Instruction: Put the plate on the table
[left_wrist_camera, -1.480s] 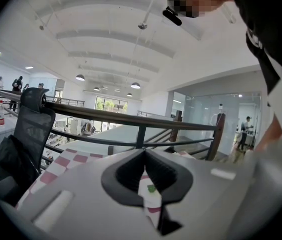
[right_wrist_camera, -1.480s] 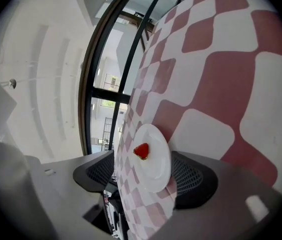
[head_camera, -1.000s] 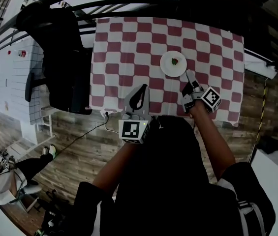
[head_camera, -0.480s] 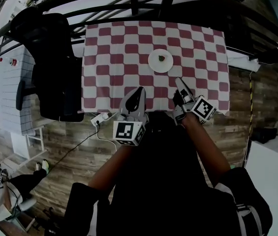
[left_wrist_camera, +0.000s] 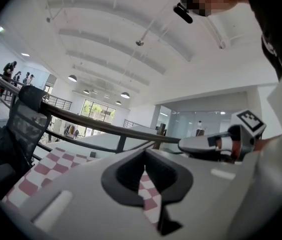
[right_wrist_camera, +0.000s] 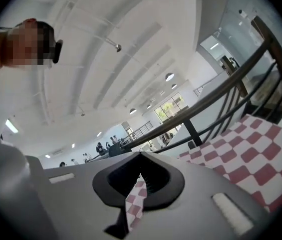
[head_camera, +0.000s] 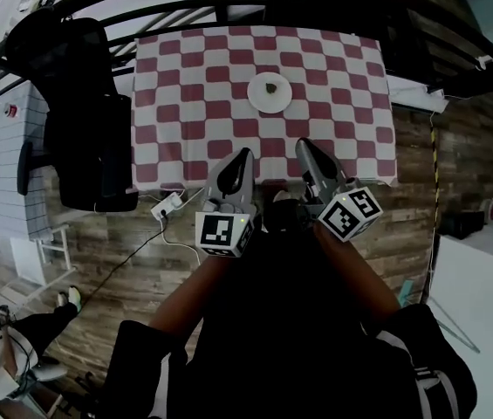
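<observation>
Plate [head_camera: 270, 93] on checked table [head_camera: 351, 68], both claws shut and empty

The white plate rests on the red-and-white cloth toward the far middle of the table, with a small dark item on it. The left gripper [head_camera: 243, 154] and right gripper [head_camera: 302, 145] are side by side above the table's near edge, well apart from the plate. Each has its jaws pressed together on nothing. A black chair [head_camera: 80, 112] stands beside the table's left edge.

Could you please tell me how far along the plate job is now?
Done: the plate sits on the checked table. In hand: nothing; the left gripper and right gripper are shut, empty, clear of the plate. Left: nothing that shows.
</observation>
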### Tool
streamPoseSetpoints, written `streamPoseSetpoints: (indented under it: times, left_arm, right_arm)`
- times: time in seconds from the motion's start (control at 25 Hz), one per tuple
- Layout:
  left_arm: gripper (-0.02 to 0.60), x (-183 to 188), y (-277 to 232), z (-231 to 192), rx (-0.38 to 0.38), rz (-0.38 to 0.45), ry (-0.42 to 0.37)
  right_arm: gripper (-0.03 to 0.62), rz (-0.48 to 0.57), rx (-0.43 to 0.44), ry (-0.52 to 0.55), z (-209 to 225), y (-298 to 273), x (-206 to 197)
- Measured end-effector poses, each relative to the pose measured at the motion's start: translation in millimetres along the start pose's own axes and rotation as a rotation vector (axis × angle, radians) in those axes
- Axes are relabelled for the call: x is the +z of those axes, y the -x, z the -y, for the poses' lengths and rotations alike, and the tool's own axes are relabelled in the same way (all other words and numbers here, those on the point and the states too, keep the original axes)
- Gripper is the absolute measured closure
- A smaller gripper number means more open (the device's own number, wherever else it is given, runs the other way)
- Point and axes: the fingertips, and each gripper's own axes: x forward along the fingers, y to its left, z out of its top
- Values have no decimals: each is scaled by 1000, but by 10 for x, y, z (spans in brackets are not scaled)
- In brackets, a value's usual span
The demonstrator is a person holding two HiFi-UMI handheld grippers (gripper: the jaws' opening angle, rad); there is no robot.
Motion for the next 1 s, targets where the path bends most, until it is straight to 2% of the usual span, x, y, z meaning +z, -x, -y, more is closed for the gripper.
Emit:
streamPoseSetpoints:
  times: [0.12, 0.24, 0.36, 0.56, 0.72, 1.0]
  left_arm:
    - [574, 19, 21, 119, 6, 5, -26]
    - [574, 25, 32, 274, 19, 13, -41]
    - [574, 84, 69, 504, 21, 40, -71]
    - [574, 77, 91, 905, 28, 59, -79]
    - [575, 143, 170, 1197, 24, 93, -130]
    - [574, 112, 333, 1580, 18, 110, -170]
  right_arm:
    - [595, -21, 2, 83, -49, 55, -51]
    - [595, -36, 16, 110, -85, 175, -106]
    - [595, -52, 34, 165, -165, 346, -121]
    - [597, -41, 38, 298, -232, 666, -73]
    - [597, -14, 31, 324, -217, 893, -3]
    - [597, 1, 8, 365, -193, 1301, 12]
